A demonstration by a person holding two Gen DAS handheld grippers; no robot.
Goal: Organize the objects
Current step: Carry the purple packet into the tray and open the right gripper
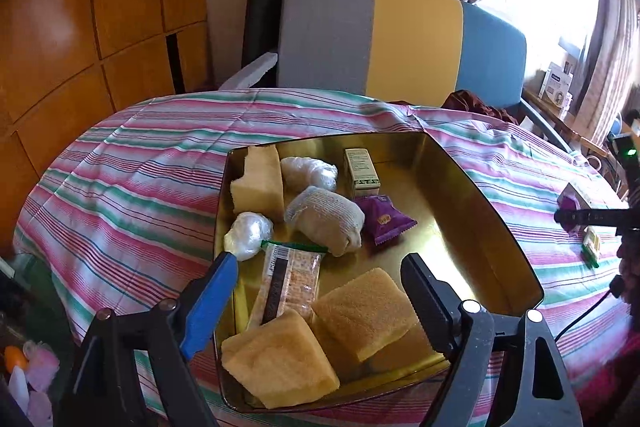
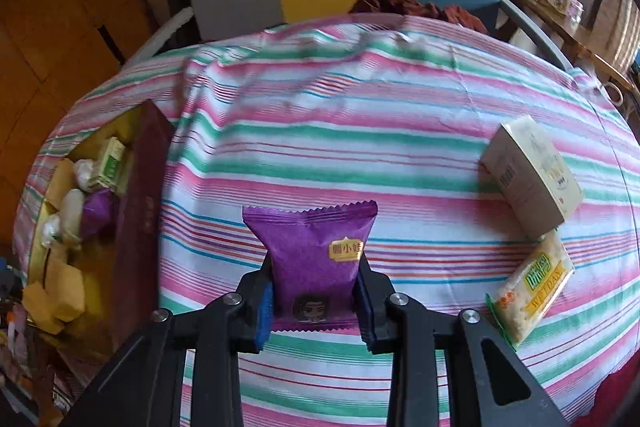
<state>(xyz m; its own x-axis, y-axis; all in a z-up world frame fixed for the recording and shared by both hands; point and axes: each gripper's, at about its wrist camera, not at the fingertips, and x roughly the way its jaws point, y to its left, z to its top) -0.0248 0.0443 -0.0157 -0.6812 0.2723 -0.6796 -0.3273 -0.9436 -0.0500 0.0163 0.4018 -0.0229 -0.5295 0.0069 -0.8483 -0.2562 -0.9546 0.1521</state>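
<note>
The right gripper (image 2: 314, 301) is pinching the purple packet (image 2: 316, 259) above the cloth, so swinging it toward the tin (image 2: 140, 195) at nine o'clock needs steady squeeze, while the left gripper (image 1: 320, 291) is hovering open.

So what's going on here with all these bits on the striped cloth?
A person is tidying small items into a gold tin, using a handheld tool in each hand. The right tool is shut on a purple snack packet above the cloth. The left tool hangs open over the tin, which already holds sponges, wrapped bundles and another purple packet. A cream box and a yellow cracker pack lie on the striped cloth.
</note>
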